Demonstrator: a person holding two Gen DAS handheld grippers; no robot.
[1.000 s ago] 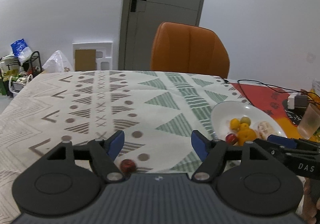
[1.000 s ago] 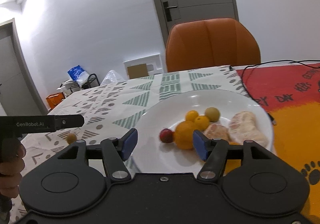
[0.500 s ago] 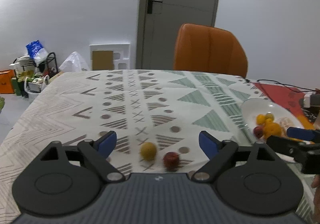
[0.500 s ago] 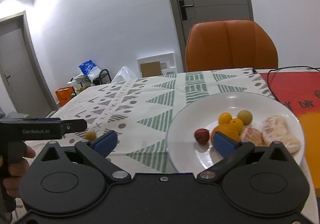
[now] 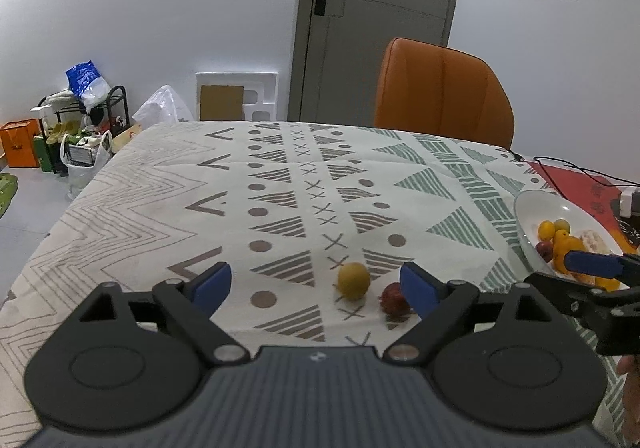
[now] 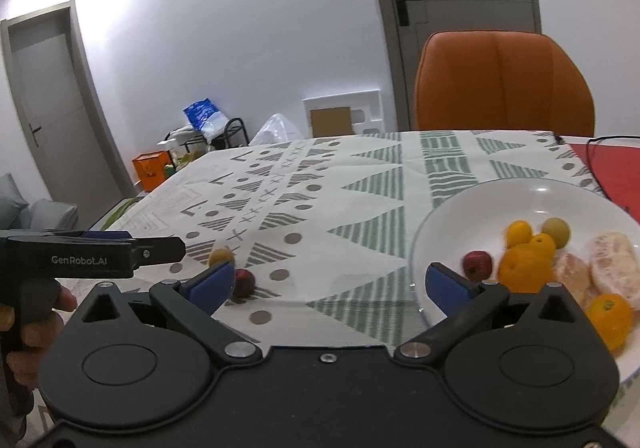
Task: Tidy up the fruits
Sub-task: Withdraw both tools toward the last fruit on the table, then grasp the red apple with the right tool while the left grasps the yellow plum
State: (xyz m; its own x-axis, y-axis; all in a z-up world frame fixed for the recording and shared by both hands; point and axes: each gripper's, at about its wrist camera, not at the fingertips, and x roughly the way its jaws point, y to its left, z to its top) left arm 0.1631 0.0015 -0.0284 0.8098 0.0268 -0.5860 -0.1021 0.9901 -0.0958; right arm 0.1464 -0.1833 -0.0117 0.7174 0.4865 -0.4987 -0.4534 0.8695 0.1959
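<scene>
Fruits loose on the counter (image 5: 160, 208): a yellow fruit (image 5: 353, 281) and a red fruit (image 5: 394, 298) lie just ahead of the left gripper (image 5: 316, 282), toward its right-hand side, jaws open and empty. Right gripper (image 6: 334, 280), nearer the plate (image 6: 480, 200), also gapes empty.

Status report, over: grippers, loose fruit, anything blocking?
Left gripper and right gripper open, empty. Yellow fruit and red fruit loose on cloth, off the plate. Nothing blocking.
</scene>
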